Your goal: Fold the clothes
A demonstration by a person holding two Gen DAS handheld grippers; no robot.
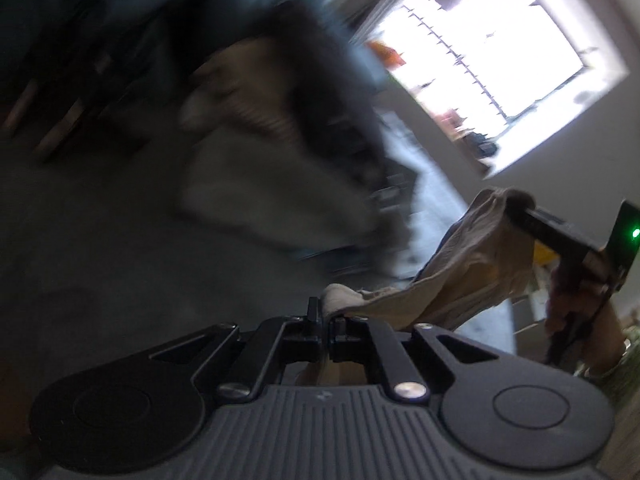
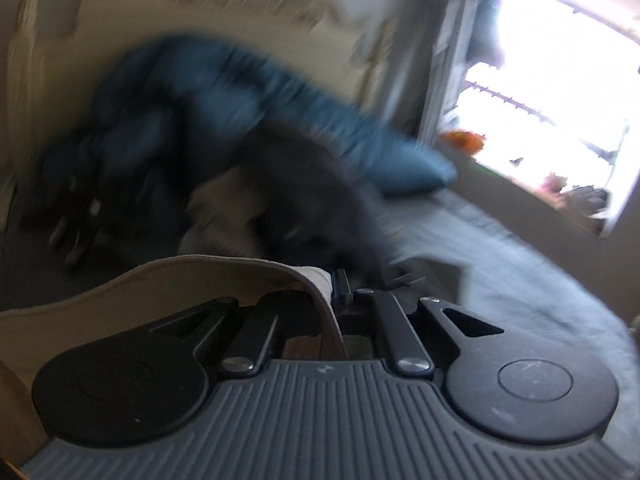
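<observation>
The left gripper [image 1: 326, 314] was clamped on one edge of the beige garment [image 1: 472, 264], and the right gripper [image 1: 514, 200] was pinched shut on another part of its edge, so the cloth hung slack between them above the grey-sheeted bed [image 2: 500, 248]. Beyond the garment lay a blurred heap of dark and pale clothes [image 2: 280, 200], with a blue pillow [image 2: 400, 160] behind it and a bright window [image 2: 560, 100] to the garment's right. The step appeared to be spreading the garment; next it needs laying flat on bare sheet, clear of the heap.
</observation>
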